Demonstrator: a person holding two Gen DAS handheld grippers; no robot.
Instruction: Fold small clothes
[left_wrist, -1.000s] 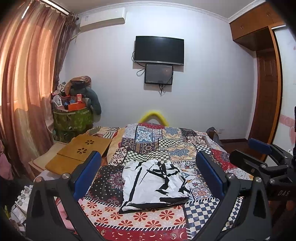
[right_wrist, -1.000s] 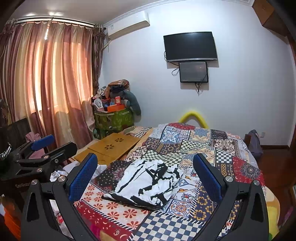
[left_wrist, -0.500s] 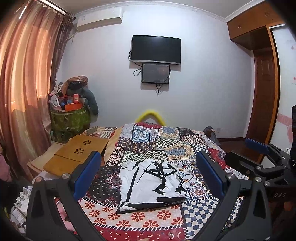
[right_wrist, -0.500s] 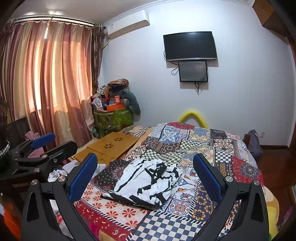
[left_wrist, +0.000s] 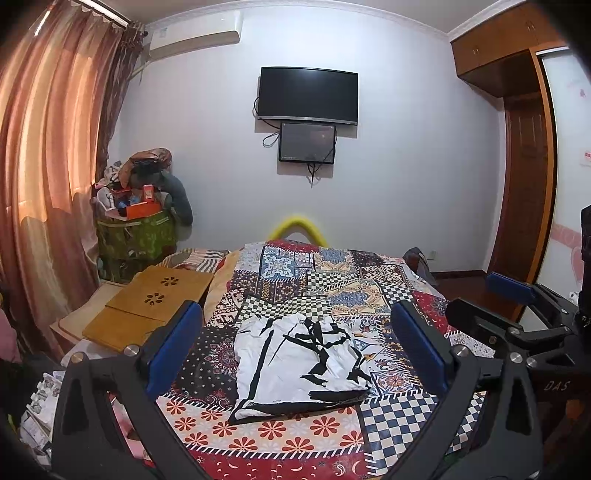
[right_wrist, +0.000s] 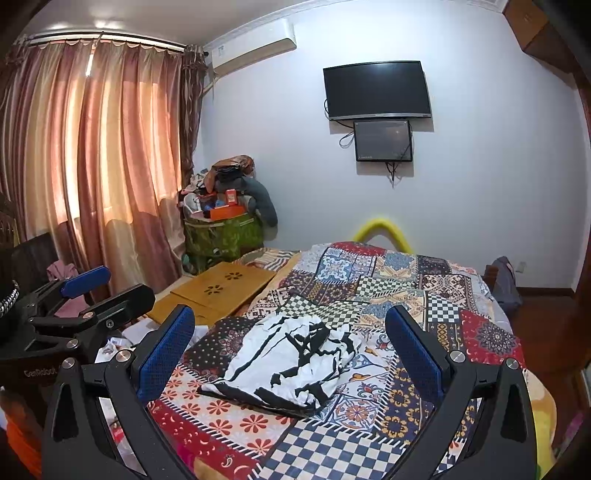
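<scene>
A small white garment with black streaks (left_wrist: 295, 362) lies folded on the patchwork bedspread (left_wrist: 317, 280), near the bed's front edge. My left gripper (left_wrist: 295, 350) hangs open above and in front of it, with nothing between the blue pads. The right gripper (right_wrist: 291, 350) is open too and holds nothing; the garment (right_wrist: 288, 363) lies beyond its fingers. The right gripper (left_wrist: 517, 314) also shows at the right edge of the left wrist view, and the left gripper (right_wrist: 74, 299) at the left edge of the right wrist view.
A wooden lap desk (left_wrist: 147, 306) lies at the bed's left side. Behind it stands a green bag piled with things (left_wrist: 136, 229), beside pink curtains (left_wrist: 48, 177). A television (left_wrist: 308, 94) hangs on the far wall. A wooden door (left_wrist: 524, 199) is at the right.
Both grippers have drifted slightly, so the garment sits a little lower and closer in the views. The garment itself has not moved, and both grippers stay open.
</scene>
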